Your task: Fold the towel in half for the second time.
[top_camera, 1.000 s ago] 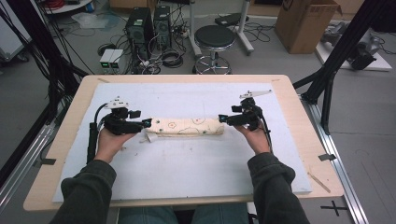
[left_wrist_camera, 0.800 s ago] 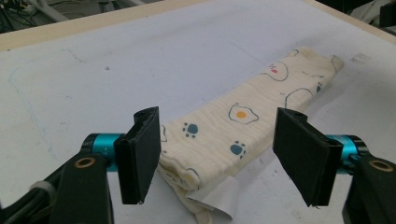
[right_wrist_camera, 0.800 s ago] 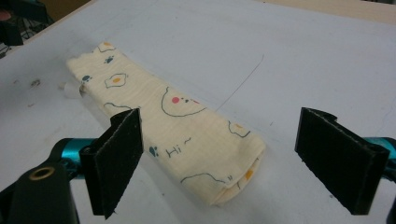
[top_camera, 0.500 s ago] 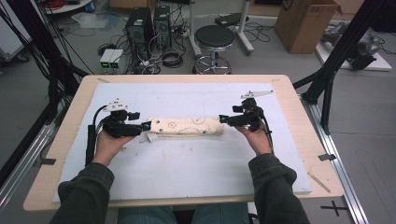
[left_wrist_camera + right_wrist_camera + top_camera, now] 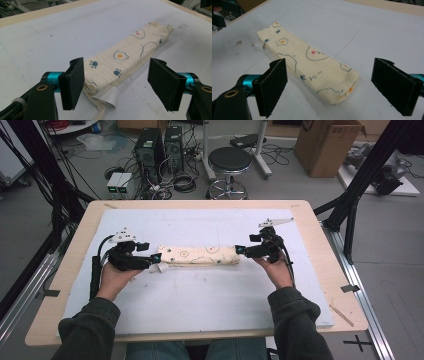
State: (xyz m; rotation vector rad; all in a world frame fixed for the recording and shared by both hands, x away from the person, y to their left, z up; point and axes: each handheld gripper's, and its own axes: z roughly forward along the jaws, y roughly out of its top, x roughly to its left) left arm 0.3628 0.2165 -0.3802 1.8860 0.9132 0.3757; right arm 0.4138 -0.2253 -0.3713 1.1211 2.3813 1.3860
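Observation:
A cream cloth [image 5: 200, 255] printed with fried eggs and paw prints lies folded into a long narrow strip across the middle of the white mat [image 5: 210, 305]. My left gripper [image 5: 154, 262] is at its left end. Its jaws have just been opening, and they now stand wide with the cloth's end [image 5: 125, 57] and a white label [image 5: 107, 97] between them, the pads clear of the fabric. My right gripper [image 5: 240, 250] is at the other end, open, with the cloth's end [image 5: 312, 65] lying between its pads [image 5: 274, 85] untouched.
The mat covers most of a wooden table [image 5: 320, 230]. Black frame posts [image 5: 360, 185] rise at the right and left sides. On the floor beyond the far edge are a stool [image 5: 229, 162], computer towers [image 5: 160, 145] and a cardboard box [image 5: 325, 142].

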